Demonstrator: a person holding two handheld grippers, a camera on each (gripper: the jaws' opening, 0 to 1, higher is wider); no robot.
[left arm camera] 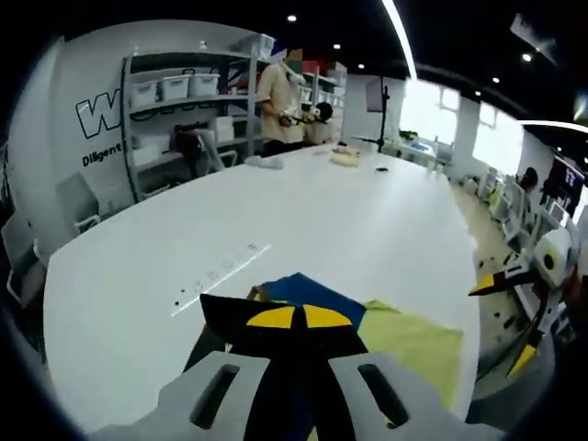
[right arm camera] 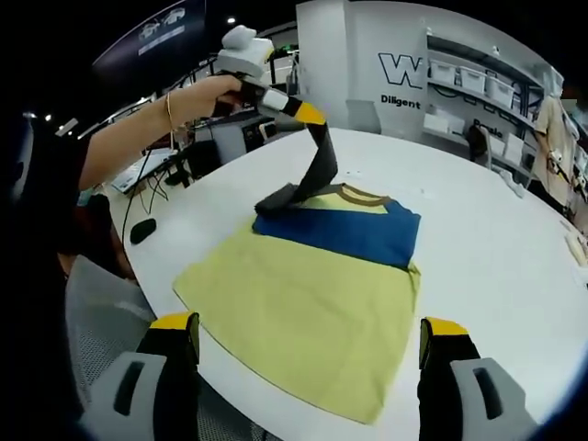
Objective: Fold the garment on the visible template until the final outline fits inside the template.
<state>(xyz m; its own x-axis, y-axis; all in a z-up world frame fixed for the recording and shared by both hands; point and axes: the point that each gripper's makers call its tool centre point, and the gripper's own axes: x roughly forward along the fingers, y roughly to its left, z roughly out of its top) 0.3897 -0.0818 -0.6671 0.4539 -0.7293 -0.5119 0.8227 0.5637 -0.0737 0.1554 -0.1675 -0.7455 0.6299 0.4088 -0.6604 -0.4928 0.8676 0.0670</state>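
A yellow-green T-shirt with a blue chest band, a tan collar and dark sleeves lies flat on the white table. My left gripper is shut on the dark sleeve and holds it up above the shirt's far left shoulder. In the left gripper view the same gripper pinches that dark cloth over the blue band. My right gripper stands open, wide of the shirt's near hem, holding nothing. It also hangs off the table's edge as the right gripper in the left gripper view.
A person stands at the table's far end beside shelving with bins. Small items lie there. Faint markings run across the tabletop. A black object sits near the left edge, above a mesh chair.
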